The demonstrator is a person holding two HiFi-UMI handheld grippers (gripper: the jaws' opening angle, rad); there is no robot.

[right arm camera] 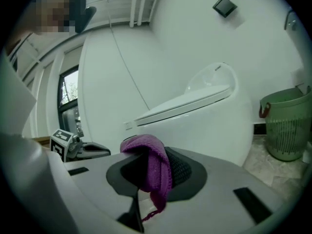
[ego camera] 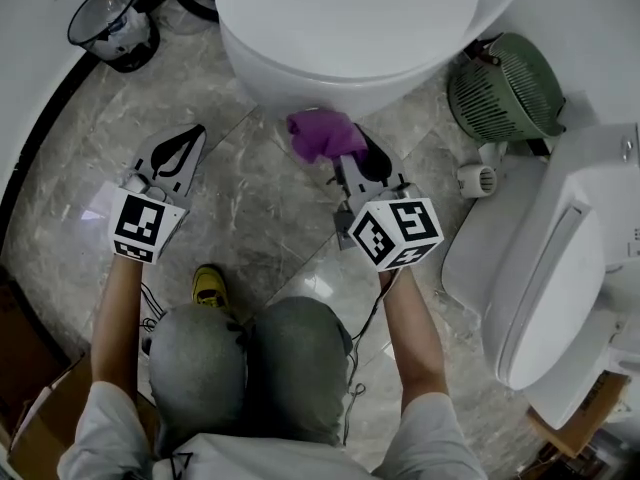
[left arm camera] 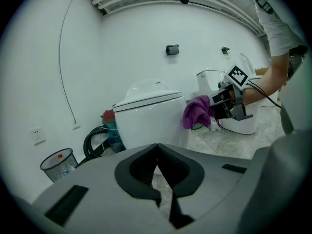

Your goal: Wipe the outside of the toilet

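Head view: the toilet (ego camera: 330, 38) lies straight ahead of my right hand-held gripper (ego camera: 352, 164), clenched on the purple cloth (ego camera: 318, 133); my left hand-held gripper (ego camera: 180, 146), closed and empty, sits farther off.

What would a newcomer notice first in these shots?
The purple cloth clamped in the right tongs, right at the front of the big white toilet at top centre of the head view. Then the left tongs, shut and empty, over the marble floor to the left, and a green basket right of the bowl.
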